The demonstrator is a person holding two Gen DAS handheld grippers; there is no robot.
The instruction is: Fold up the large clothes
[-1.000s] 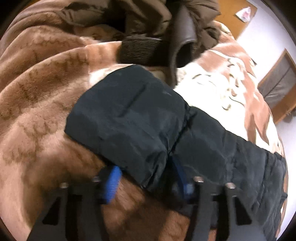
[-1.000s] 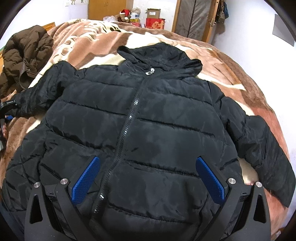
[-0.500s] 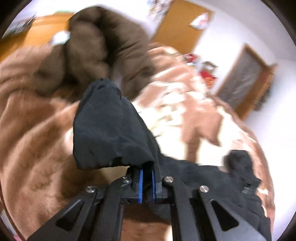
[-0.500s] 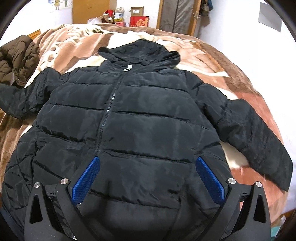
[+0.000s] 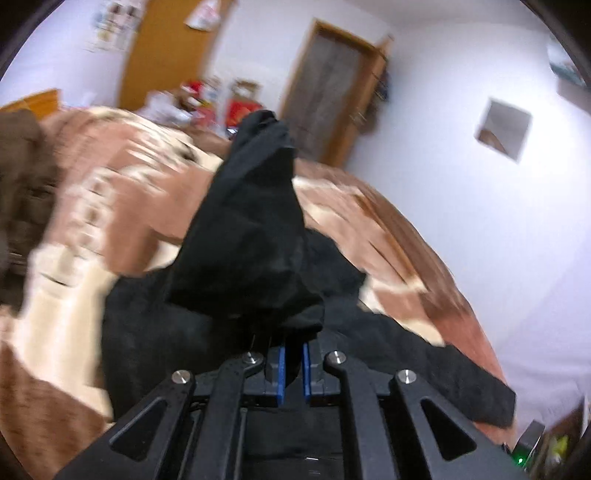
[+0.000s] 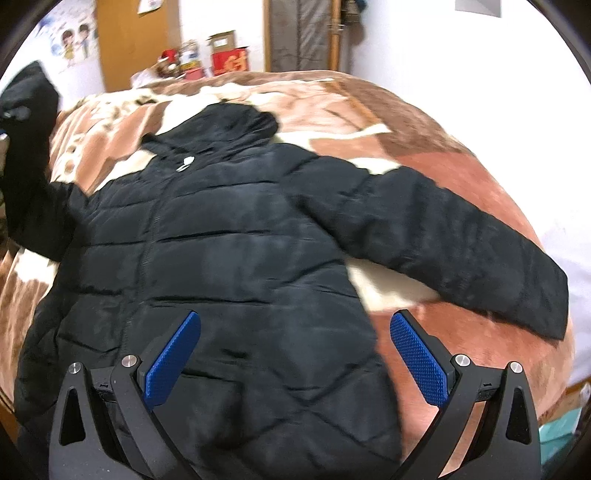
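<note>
A black quilted hooded jacket (image 6: 236, 236) lies front up on the bed, zipped, hood (image 6: 236, 122) at the far end. My left gripper (image 5: 291, 365) is shut on the cuff of the jacket's left sleeve (image 5: 255, 229) and holds it raised off the bed; the raised sleeve also shows at the left edge of the right wrist view (image 6: 26, 155). My right gripper (image 6: 295, 354) is open and empty, hovering above the jacket's lower right hem. The other sleeve (image 6: 454, 240) lies stretched out to the right on the blanket.
A brown and cream plush blanket (image 6: 424, 147) covers the bed. A brown coat (image 5: 18, 173) lies at the left. Boxes and red items (image 6: 225, 59) stand beyond the bed's far end, by a door (image 6: 299, 33). A white wall (image 5: 461, 184) is on the right.
My left gripper closed on the sleeve cuff, lifted it off the blanket and swung it toward the jacket body. My right gripper shifted to the right over the jacket's lower edge, still open.
</note>
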